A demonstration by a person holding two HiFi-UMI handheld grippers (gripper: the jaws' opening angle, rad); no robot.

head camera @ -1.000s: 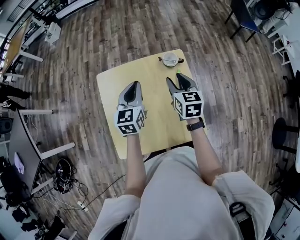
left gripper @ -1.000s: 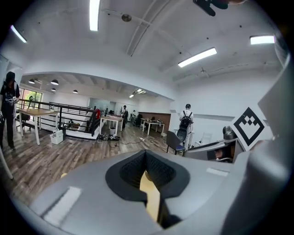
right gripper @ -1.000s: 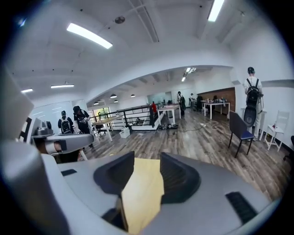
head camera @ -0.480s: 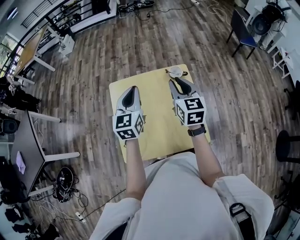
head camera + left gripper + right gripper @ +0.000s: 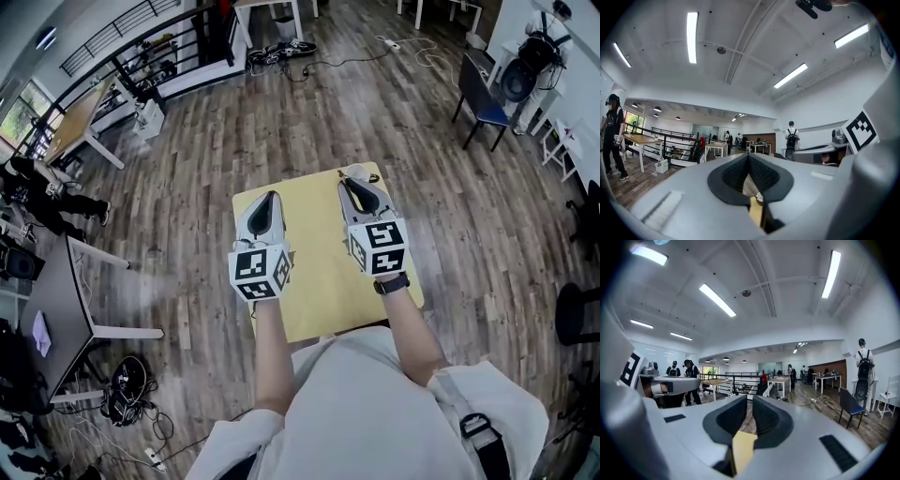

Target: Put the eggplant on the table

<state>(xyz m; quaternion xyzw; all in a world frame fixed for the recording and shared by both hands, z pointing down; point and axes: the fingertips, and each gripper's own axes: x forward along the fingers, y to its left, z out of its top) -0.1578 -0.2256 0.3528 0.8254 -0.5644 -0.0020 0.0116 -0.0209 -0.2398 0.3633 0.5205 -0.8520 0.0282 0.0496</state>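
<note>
Eggplant hidden; 2 hand-held grippers (image 5: 271,196) (image 5: 350,182) level.

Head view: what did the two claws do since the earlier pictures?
Both claws rose away from the yellow square wooden table, which now looks smaller beneath them. The right claw has just been closing from wide open to a thin gap, nothing between its jaws. The left claw stayed shut and empty. The small white round dish stayed at the table's far edge.

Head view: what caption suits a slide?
Over a yellow table: left gripper shut, right gripper with empty jaws just closing.
</note>
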